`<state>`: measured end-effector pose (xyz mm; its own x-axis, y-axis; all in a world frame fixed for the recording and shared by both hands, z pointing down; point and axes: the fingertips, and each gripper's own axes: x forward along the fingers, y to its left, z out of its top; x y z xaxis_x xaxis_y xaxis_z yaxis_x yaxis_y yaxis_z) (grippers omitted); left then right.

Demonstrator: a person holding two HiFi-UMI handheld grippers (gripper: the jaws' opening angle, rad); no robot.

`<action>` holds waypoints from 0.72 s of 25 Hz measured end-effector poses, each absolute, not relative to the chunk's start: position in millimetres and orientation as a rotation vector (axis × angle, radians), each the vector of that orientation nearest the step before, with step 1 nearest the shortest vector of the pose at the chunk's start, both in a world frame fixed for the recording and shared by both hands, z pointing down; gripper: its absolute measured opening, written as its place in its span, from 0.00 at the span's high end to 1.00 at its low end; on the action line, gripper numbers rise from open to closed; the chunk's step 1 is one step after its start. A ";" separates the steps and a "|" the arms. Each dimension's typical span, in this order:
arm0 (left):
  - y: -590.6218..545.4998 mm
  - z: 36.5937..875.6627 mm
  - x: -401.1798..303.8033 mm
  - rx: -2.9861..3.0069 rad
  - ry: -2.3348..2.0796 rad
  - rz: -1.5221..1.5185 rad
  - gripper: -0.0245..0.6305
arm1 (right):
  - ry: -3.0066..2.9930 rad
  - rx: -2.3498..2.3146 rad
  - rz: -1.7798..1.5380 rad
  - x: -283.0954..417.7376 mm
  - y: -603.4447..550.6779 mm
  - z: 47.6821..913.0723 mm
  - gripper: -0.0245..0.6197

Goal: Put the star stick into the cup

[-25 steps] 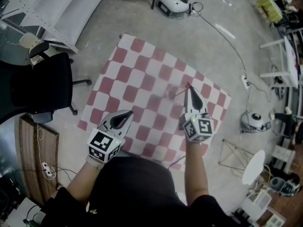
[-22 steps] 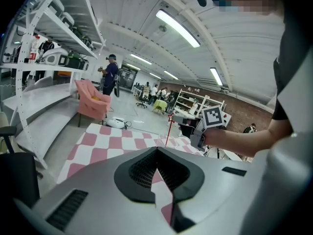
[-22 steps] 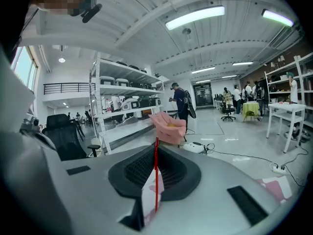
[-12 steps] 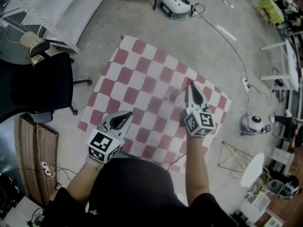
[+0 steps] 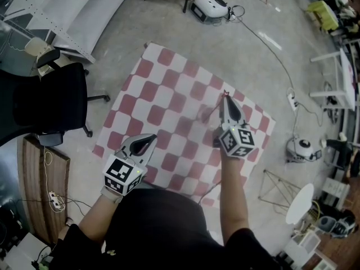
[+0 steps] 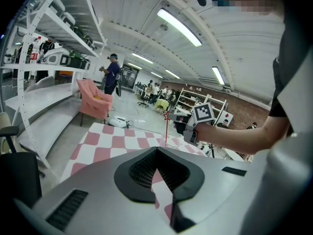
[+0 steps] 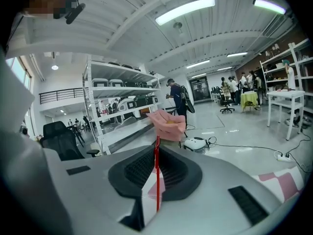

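**A:** What is different from a second ago?

**B:** The right gripper is now a little farther out over the checkered mat, and the red star at the top of the star stick is farther out with it. The jaws are closed on the stick, which stands upright between them.

**A:** And the left gripper?

**B:** It stays near, at the left. Its jaws are together and nothing is between them.

**A:** Is the stick in the cup already?

**B:** I cannot tell. What may be the cup is only a faint clear shape on the mat, near the stick's lower end. I judge this small move to be an alignment before lowering.
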<state>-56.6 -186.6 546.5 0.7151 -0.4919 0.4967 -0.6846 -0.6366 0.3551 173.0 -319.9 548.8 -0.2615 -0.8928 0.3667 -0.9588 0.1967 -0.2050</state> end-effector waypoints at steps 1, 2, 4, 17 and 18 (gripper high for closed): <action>-186.4 546.5 -56.4 2.392 -0.895 0.486 0.90 | -2.296 1.795 0.596 173.2 -320.9 549.9 0.92; -186.3 546.6 -56.3 2.391 -0.896 0.486 0.90 | -2.296 1.793 0.600 173.3 -322.0 550.8 0.92; -186.1 546.3 -55.5 2.391 -0.894 0.486 0.90 | -2.297 1.790 0.606 174.0 -323.7 551.5 0.92; -174.5 533.7 -50.8 2.429 -0.889 0.478 0.90 | -2.338 1.806 0.581 167.4 -304.2 523.6 0.92; -172.3 530.9 -49.6 2.435 -0.889 0.474 0.90 | -2.348 1.802 0.570 165.3 -298.6 517.4 0.92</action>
<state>-49.6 -172.3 530.9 0.7260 -0.4970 0.4753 -0.6715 -0.6613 0.3343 165.3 -298.6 517.4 -0.2797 -0.9036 0.3243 -0.9517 0.2165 -0.2177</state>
